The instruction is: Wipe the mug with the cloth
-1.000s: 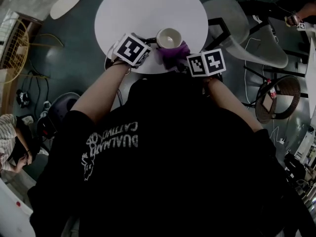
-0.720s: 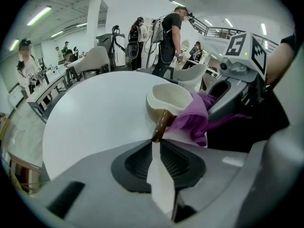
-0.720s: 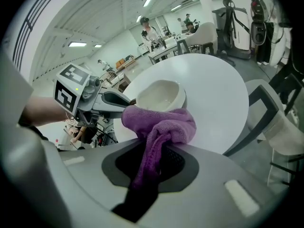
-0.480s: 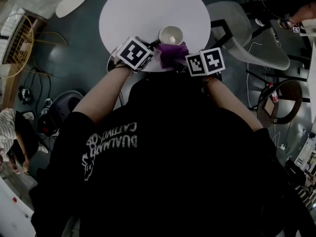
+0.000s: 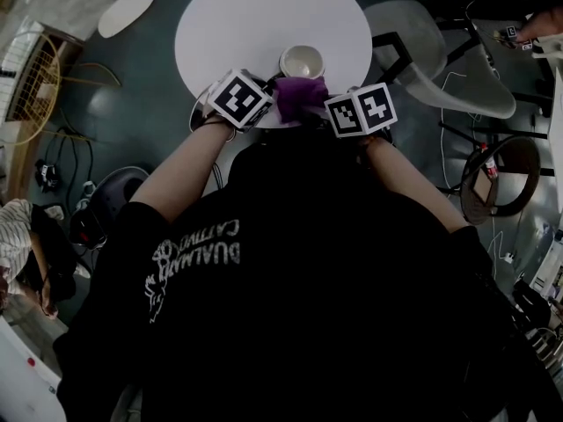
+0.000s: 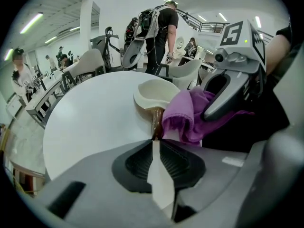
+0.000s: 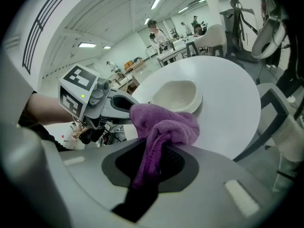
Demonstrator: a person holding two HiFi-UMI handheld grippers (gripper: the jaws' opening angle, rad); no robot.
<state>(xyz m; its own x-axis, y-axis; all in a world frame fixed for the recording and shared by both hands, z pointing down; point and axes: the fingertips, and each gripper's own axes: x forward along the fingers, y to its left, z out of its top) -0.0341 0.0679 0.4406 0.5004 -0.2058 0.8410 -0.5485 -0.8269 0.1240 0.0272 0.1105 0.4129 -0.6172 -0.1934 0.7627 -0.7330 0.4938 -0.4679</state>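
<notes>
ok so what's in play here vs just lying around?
In play: mug; left gripper, jaws just closed further on its handle; cloth, clamped in right gripper; table.
Lying around: chair; wire rack; bystander.

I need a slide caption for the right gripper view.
Right gripper holds a purple cloth beside the cream mug on a white table.

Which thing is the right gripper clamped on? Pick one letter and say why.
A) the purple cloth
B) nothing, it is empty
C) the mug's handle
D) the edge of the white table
A: in the right gripper view the purple cloth runs down between the pads of the right gripper, bunched up beside the mug on the table.
</notes>
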